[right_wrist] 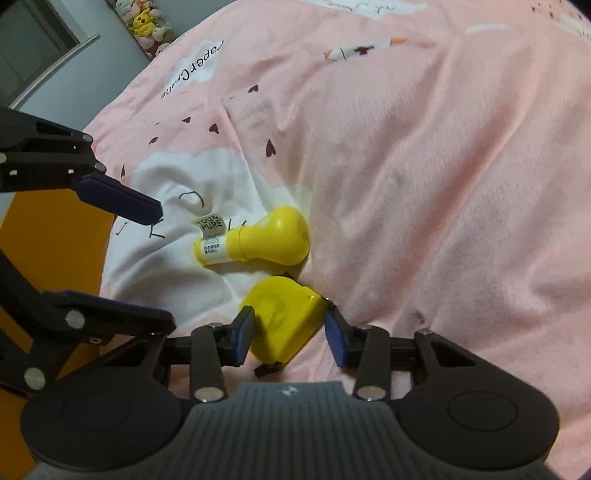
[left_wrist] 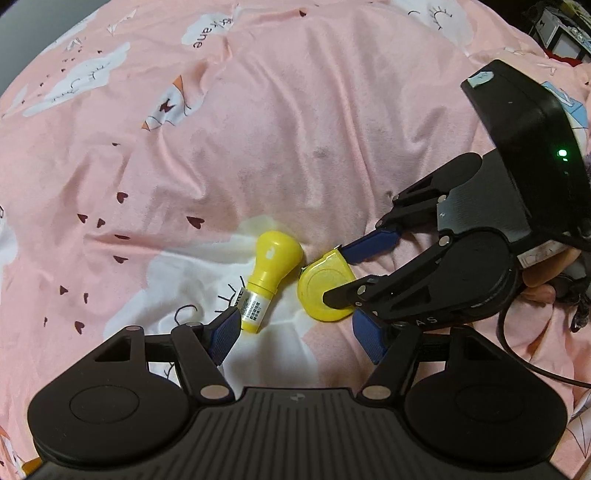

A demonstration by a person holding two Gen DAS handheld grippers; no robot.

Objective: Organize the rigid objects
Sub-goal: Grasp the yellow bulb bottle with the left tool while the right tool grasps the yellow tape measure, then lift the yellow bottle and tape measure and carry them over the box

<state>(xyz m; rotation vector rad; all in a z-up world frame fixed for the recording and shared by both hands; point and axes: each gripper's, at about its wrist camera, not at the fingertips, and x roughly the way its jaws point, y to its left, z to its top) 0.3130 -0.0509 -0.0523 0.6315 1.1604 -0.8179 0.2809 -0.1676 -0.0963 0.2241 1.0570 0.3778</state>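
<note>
Bedspread (left_wrist: 332, 110), pink with white cloud prints, is carrying both task things, lying near the middle just beside each other: a yellow bulb-shaped bottle (left_wrist: 267, 275) on its side with a labelled neck, and a yellow tape measure (left_wrist: 323, 286) to its right.

Right gripper (right_wrist: 290, 332) is straddling the tape measure, its blue-padded fingers (right_wrist: 243, 334) sitting at either flank of the case. The left pad is looking in contact; the right one is at the case corner, and whether it is pressing I cannot tell for sure, so the pinch is not confirmed. The case is lying on the bed, not lifted.

Left gripper (left_wrist: 295, 332) is hovering over the bottle's labelled end with fingers spread wide, the left pad just beside the label, nothing pinched.

Progress judgement: early. Neither thing is being carried, and no bin, tray or sorted spot is showing in either view, so the destination is unclear. Left to do, likely: firm up the hold on the tape measure, close on the bottle, lift both and place them wherever they belong.

Plush toys (right_wrist: 147, 22) are sitting far off at the room's edge, not involved.
</note>
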